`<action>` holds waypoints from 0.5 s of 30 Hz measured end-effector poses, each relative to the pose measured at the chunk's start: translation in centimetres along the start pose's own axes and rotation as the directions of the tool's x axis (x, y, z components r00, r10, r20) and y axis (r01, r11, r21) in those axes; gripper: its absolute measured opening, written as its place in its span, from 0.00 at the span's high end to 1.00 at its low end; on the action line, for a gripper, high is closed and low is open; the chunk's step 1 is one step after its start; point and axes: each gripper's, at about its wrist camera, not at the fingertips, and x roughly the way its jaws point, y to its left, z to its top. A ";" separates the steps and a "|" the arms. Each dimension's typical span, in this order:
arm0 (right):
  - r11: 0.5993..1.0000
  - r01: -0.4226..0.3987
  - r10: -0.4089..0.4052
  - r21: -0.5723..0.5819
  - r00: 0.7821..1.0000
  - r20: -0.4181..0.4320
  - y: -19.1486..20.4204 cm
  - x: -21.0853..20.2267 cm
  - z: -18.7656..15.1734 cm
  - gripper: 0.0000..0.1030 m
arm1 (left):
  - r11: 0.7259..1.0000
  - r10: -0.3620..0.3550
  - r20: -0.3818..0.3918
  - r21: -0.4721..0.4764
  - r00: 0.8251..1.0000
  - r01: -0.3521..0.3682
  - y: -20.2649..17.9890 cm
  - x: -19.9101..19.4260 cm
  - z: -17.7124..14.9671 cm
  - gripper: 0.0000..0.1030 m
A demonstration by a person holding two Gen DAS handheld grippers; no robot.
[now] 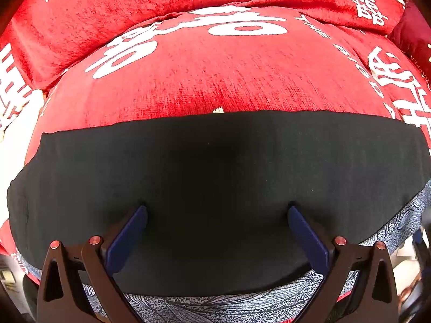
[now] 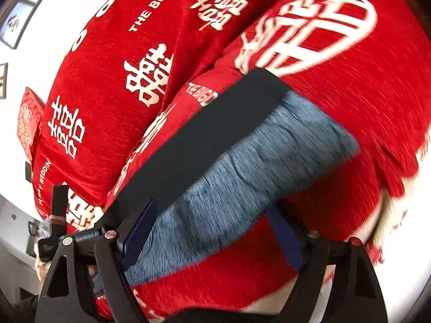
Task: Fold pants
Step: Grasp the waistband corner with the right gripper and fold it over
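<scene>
Surface is a red sofa cover [image 1: 215, 80] with white printed characters and lettering, chenille-looking weave, soft and uneven; back cushions [image 1: 94, 18] sit behind it. White wall and a framed picture show at the left edge of the right wrist view.

Pants [image 1: 215, 175] lie flat on the seat, spread across most of the left wrist view. Top layer is plain black, smooth, no visible wrinkles. A grey-blue patterned fabric [image 1: 210, 305] with a leaf-like print shows along the near edge; can't tell if it's the pants' inner face or a separate layer. In the right wrist view the same bundle reads as a long black strip with a grey-blue band [image 2: 242, 177] alongside, already looks folded lengthwise. That frame is motion-blurred.

Handling, my read: light, limp knit, no stiffness, will sag and drag on the rough cover. Layers may slide against each other. Best hold is at an end edge or corner, pinching all layers together, one tool per corner.

Left gripper [image 1: 217, 211]: fingers spread wide, tips resting on or just above the black cloth, pinching nothing.

Right gripper [image 2: 212, 207]: fingers spread, straddling the grey-blue band near its end; not closed on it.
</scene>
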 end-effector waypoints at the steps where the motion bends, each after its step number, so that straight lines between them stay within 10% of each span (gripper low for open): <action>1: 1.000 0.009 -0.008 -0.015 1.000 0.010 0.3 0.4 0.6 0.17 | 1.000 -0.002 0.000 0.001 1.000 0.002 0.0 0.0 0.0 0.00; 4: 0.999 0.034 -0.033 -0.005 0.998 0.044 0.7 1.4 1.9 0.23 | 1.000 -0.005 -0.004 0.000 1.000 0.005 0.1 0.0 0.0 0.00; 6: 0.997 0.074 -0.074 0.009 0.996 0.043 0.4 1.6 2.6 0.48 | 1.000 -0.004 -0.004 0.002 1.000 0.004 0.1 0.0 0.1 0.00; 7: 0.997 0.076 -0.077 0.018 0.997 0.020 0.4 1.7 2.9 0.78 | 1.000 -0.002 -0.003 0.006 1.000 0.002 0.1 0.0 0.1 0.00; 15: 0.902 0.265 -0.214 -0.340 0.960 0.179 12.3 -2.1 2.0 0.84 | 1.000 0.006 -0.060 0.015 0.998 -0.006 -0.1 -0.2 1.1 0.00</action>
